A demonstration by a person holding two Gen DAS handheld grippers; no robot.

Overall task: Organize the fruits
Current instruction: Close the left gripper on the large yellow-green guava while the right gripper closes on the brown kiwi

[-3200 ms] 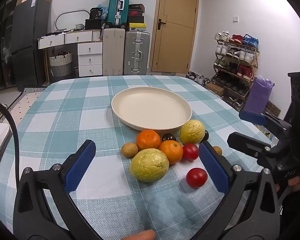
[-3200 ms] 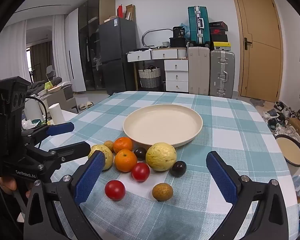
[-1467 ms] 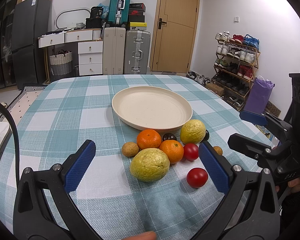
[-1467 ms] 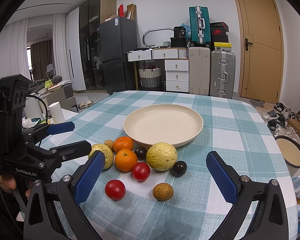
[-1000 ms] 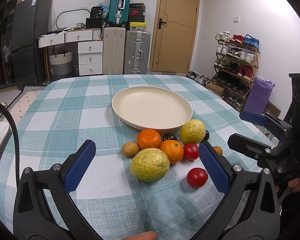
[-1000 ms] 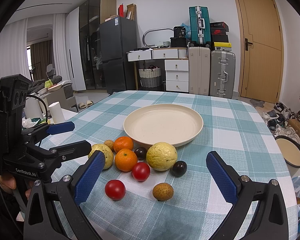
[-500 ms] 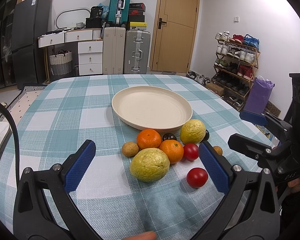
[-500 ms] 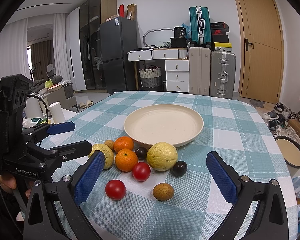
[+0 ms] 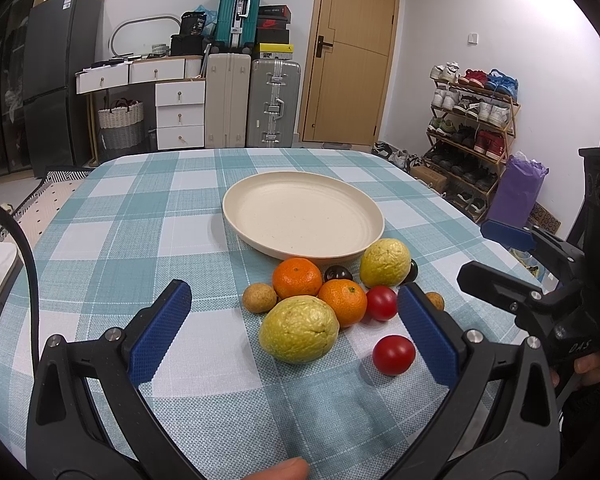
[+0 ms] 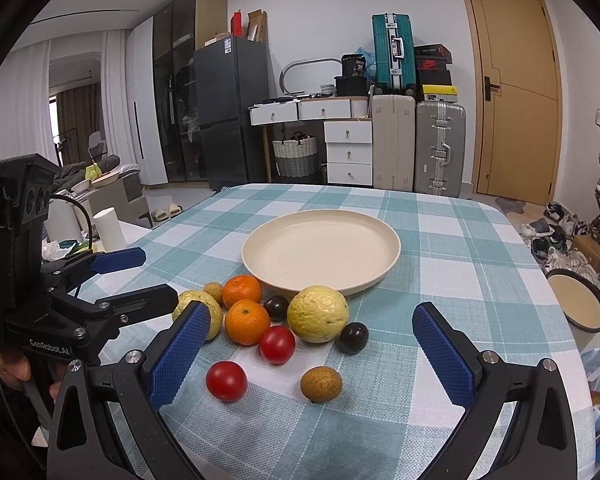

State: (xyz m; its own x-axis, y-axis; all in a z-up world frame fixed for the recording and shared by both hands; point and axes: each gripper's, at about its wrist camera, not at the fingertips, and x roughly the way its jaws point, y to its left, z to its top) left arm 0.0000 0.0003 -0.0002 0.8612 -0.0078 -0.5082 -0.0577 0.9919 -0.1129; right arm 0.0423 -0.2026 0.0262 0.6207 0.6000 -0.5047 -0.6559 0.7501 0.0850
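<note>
Both grippers hang wide open and hold nothing, low over the near edge of the bench point(image 9: 100, 216): the left gripper point(image 9: 296, 320) frames the fruit from one side, the right gripper point(image 10: 312, 348) from the other. The plate point(image 10: 260, 240) is bare, at 12 o'clock from the fruit, which lies in a tight cluster just short of its near rim. In the left view the big yellow fruit point(image 9: 299, 328) lies nearest, touching an orange point(image 9: 343, 302); a second orange point(image 9: 296, 278) and a second yellow fruit point(image 9: 385, 262) lie just by the rim, and a red tomato point(image 9: 393, 354) sits apart at about 4 o'clock. No fruit is on the plate yet, so the step in hand looks like a first pick. The loose tomato is probably the easiest start: nothing touches it, so the fingers can straddle it without nudging neighbours. Come down level, centre it, close gently since it would roll or bruise, then lift clear before carrying it toward 12 o'clock.
</note>
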